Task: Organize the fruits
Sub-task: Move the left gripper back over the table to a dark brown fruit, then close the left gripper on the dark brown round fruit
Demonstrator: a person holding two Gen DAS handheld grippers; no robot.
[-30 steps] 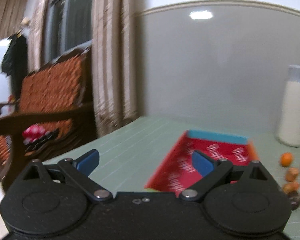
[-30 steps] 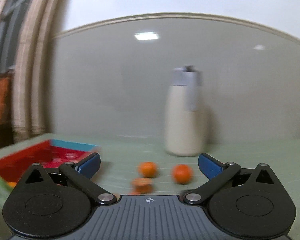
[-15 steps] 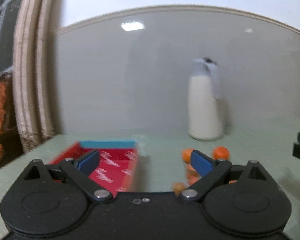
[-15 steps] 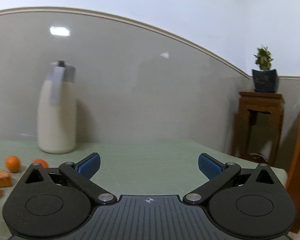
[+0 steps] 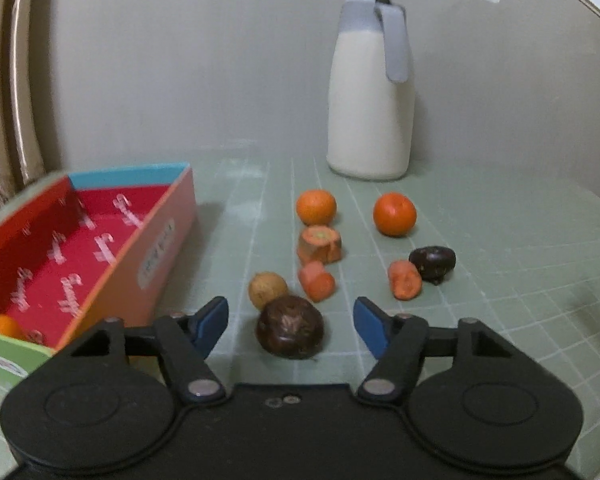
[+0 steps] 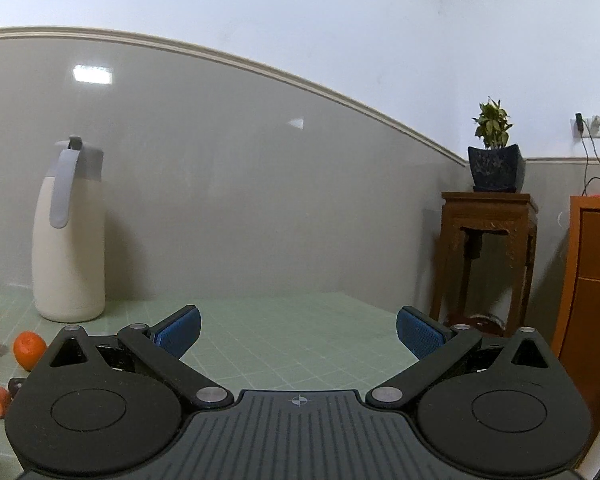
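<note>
The left gripper [image 5: 290, 322] is angling down over the green gridded surface [image 5: 500, 280], and its jaws are closing with a dark brown round fruit [image 5: 290, 327] sitting between the blue pads; gaps are showing on both sides, so the pads are not yet pressing on it. Just behind that fruit a small tan fruit [image 5: 267, 289] is lying, and near it three orange cut pieces [image 5: 317, 280] are resting among two whole oranges [image 5: 316, 206] and a second dark fruit [image 5: 433, 260]. To the left, a red-lined box [image 5: 156, 252] is standing open on the surface with one orange fruit [image 5: 4, 326] sitting in its near corner. A white jug [image 5: 370, 92] with a grey lid is standing upright by the wall behind the fruits.

The right gripper [image 6: 298, 330] is pointing level across a bare part of the surface, its jaws released and spread wide with nothing between them. The jug and a few fruits are showing at its far left, and a potted plant [image 6: 494, 152] on a wooden stand is sitting to the right.
</note>
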